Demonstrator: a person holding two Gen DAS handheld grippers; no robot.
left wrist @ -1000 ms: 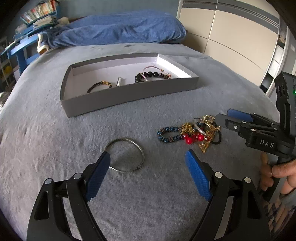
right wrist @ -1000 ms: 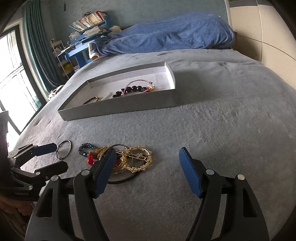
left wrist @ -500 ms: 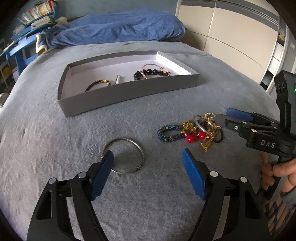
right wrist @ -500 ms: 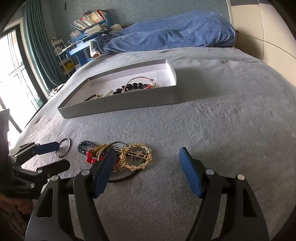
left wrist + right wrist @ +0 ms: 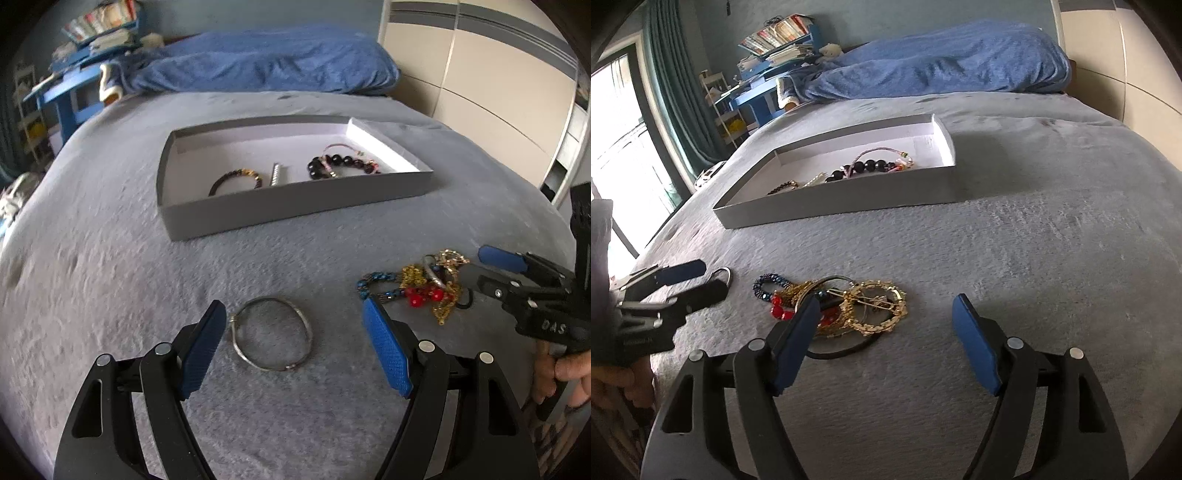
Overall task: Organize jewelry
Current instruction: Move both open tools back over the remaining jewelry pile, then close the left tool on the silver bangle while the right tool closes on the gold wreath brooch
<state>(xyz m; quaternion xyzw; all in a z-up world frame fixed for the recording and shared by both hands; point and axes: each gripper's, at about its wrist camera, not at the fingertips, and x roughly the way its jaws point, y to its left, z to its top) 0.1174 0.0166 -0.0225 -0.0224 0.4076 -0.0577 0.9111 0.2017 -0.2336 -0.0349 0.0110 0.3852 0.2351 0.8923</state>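
A grey tray is set on the grey bed cover, and everything else is placed from it. Inside the tray, toward its left, a dark beaded bracelet is laid; to the right of that a small silver piece is seen, perhaps a clasp or bar, too small to tell. Toward the tray's right end a bracelet of large black beads is tangled with a thin pink one.

In front of the tray, on the cover, a silver bangle lies flat between the spread jaws of the left gripper, which have just been closing a little; its pads are not touching the bangle. To the right of the bangle, also in front of the tray, a heap of jewelry is piled: blue beads, red beads, gold chains and a black loop. The right gripper is held over that heap with its jaws apart, having just opened further; nothing is clamped.
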